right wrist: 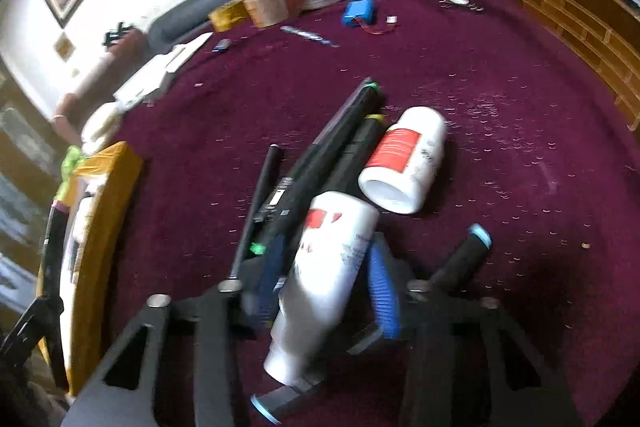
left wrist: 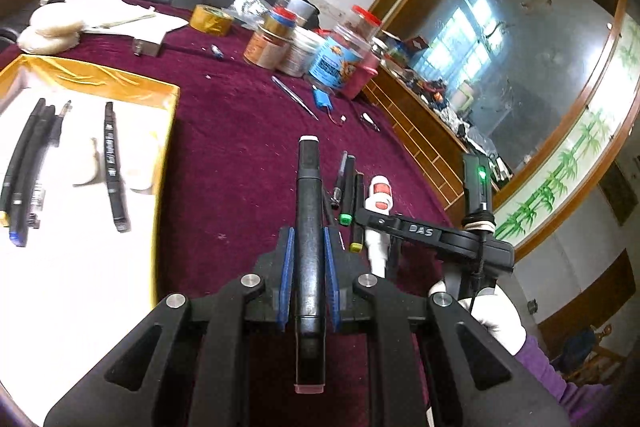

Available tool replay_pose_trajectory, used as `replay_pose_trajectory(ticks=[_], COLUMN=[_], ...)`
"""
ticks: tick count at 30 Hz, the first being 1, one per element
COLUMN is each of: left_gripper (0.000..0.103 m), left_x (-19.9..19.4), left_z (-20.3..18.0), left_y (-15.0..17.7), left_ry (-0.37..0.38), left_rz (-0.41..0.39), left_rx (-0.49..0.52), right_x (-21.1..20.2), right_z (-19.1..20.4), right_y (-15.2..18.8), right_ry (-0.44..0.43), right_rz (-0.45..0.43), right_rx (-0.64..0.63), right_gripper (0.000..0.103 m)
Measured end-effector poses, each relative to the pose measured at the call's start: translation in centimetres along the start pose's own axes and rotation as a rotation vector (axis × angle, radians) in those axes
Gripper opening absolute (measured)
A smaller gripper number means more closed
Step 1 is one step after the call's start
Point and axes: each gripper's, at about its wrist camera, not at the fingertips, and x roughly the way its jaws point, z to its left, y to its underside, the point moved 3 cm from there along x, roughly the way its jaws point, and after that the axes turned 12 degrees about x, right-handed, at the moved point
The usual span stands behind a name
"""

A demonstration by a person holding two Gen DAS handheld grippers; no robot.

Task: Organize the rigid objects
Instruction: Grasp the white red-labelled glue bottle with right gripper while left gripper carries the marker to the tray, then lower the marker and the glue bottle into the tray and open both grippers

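My left gripper (left wrist: 308, 239) is shut on a black marker (left wrist: 307, 195) with a white tip, held above the maroon cloth. To its left a yellow-rimmed box (left wrist: 168, 131) with a white floor holds several black pens (left wrist: 28, 163) and a marker (left wrist: 114, 163). My right gripper (right wrist: 324, 259) is shut on a white bottle (right wrist: 332, 267) with red marks, low over the cloth. Beside it lie several black markers (right wrist: 340, 147) and a second white bottle (right wrist: 404, 163) with a red label. The right gripper (left wrist: 400, 227) also shows in the left wrist view.
Jars and tins (left wrist: 312, 47) stand at the table's far side, with a yellow tape roll (left wrist: 210, 19), tweezers (left wrist: 294, 95) and a small blue battery pack (right wrist: 358, 11). A wooden-framed mirror (left wrist: 500, 75) borders the right edge. White cloths (left wrist: 52, 27) lie far left.
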Motion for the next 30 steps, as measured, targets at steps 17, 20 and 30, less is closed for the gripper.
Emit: replay_pose_trajectory(ticks=[17,20,30], left_gripper=[0.012,0.012,0.014], left_x=[-6.9,-6.4,-6.9], left_z=[10.7,11.6,14.0], left_y=[4.5,5.1,5.8], left_ry=[-0.215,-0.225,-0.26], left_rz=[-0.015,0.014,0.028], left_rx=[-0.259,-0.289,-0.341], right_x=[-5.4,-4.9,-0.2], right_z=[8.2,11.7,21.3], right_y=[2.9,4.4,9.5], right_ry=[-0.375,-0.432,-0.438], right_rz=[0.11,0.18,0.38], right_rx=[-0.071,-0.12,-0.272], right_gripper=[0.027,0.027,0.027])
